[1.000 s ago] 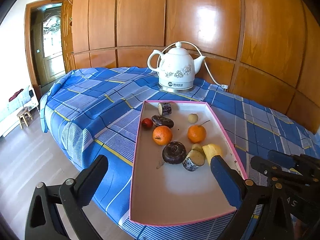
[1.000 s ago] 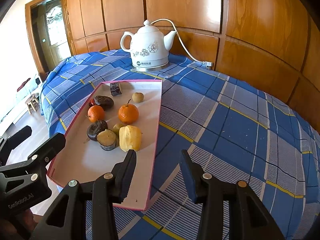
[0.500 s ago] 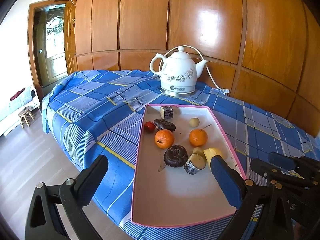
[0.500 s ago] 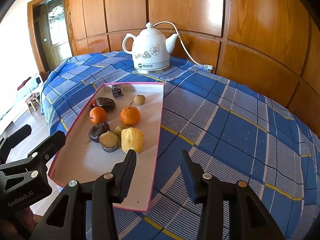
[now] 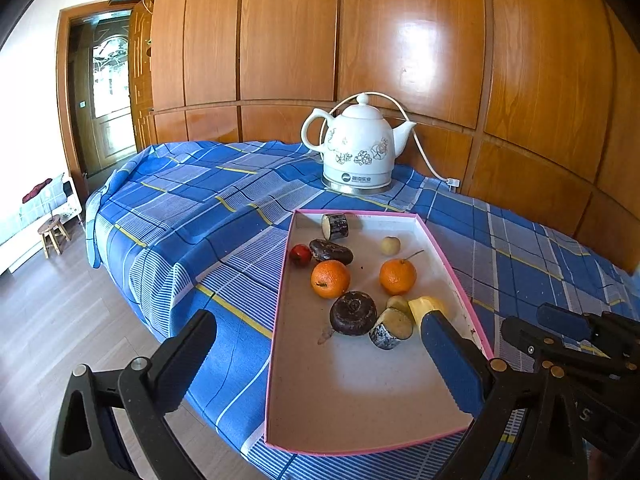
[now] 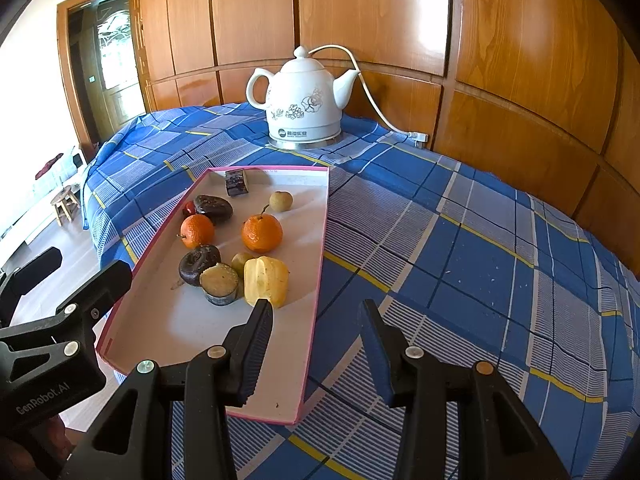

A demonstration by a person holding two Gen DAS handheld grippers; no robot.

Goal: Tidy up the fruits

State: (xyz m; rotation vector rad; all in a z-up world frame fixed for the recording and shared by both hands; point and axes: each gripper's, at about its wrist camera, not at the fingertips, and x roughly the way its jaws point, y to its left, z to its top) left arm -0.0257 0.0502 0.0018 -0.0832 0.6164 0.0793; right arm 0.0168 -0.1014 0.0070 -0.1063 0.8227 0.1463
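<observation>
Nearest in the left wrist view, the left gripper (image 5: 320, 356) stands wide apart and empty, one finger over the floor beside the table edge, the other over the near right part of the tray (image 5: 360, 400). In the right wrist view the right gripper (image 6: 316, 344) is parted to a moderate gap with nothing between its fingers, which straddle the tray's right rim (image 6: 314, 320) from above: one finger over the tray floor, the other over the blue checked tablecloth (image 6: 480, 264).

The pink-rimmed tray lies on the cloth, its near half bare. The fruit sits in the middle and far part. Closest is a yellow ridged fruit (image 6: 266, 282), just beside a cut stub with a dark skin (image 6: 219, 283), a small pale-green fruit (image 6: 241, 262) and a dark round fruit (image 6: 199, 264). Behind them lie two oranges (image 6: 262, 232) (image 6: 197, 231), apart from each other. Farther still are a dark oblong fruit (image 6: 213, 209) with a small red fruit (image 6: 189, 209) touching its left side, a small pale round fruit (image 6: 281, 201), and a dark cut piece (image 6: 236, 182) near the far rim.

Beyond the tray a white kettle (image 6: 304, 100) stands on its base, its cord (image 6: 372, 96) running right along the wooden wall panels (image 6: 520, 60).
</observation>
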